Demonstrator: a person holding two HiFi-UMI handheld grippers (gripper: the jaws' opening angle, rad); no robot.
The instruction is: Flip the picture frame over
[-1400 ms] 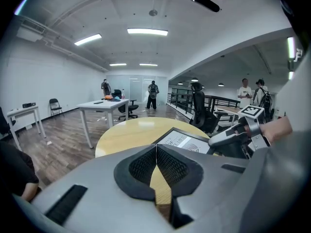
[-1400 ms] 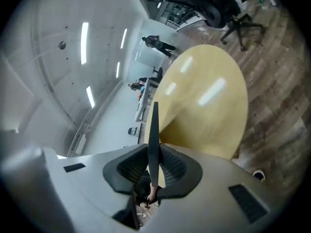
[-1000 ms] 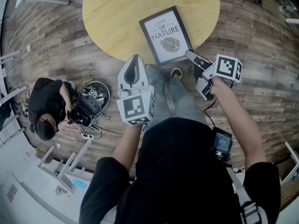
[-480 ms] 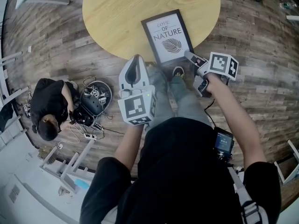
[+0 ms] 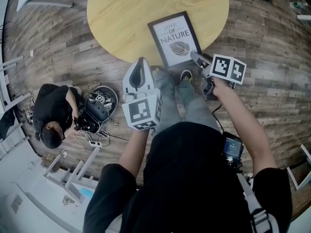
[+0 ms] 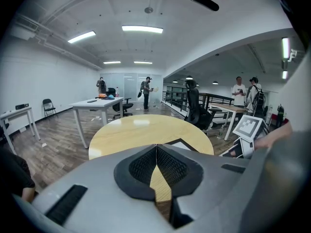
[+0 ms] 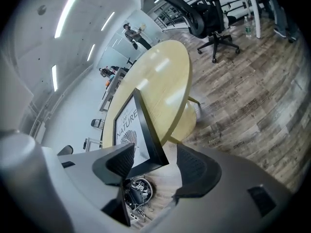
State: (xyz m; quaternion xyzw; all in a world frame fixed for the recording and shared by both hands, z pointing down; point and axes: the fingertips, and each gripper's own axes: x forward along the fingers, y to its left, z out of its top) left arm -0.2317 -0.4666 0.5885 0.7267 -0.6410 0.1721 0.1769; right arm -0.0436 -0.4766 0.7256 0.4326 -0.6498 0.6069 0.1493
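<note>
The picture frame (image 5: pixel 175 39) has a black border and a white print with a leaf. It lies face up on the round wooden table (image 5: pixel 121 18), its near right corner (image 7: pixel 156 155) jutting past the table edge. My right gripper (image 5: pixel 200 67) (image 7: pixel 153 166) has just been opening its jaws. They now stand wide on either side of that corner, and the pads (image 7: pixel 199 166) do not press on it. My left gripper (image 5: pixel 140 62) (image 6: pixel 156 152) hangs shut and empty before the table's near edge.
A person (image 5: pixel 48 113) crouches on the wooden floor at the left beside cables and gear (image 5: pixel 97 106). My own legs and shoes (image 5: pixel 184 75) are under the grippers. Farther off stand an office chair (image 7: pixel 204 8), desks (image 6: pixel 95 103) and standing people (image 6: pixel 245 93).
The right gripper has sunk slightly and rolled, and its jaws have spread apart around the frame's corner. The frame still lies flat. The left gripper has not moved.
</note>
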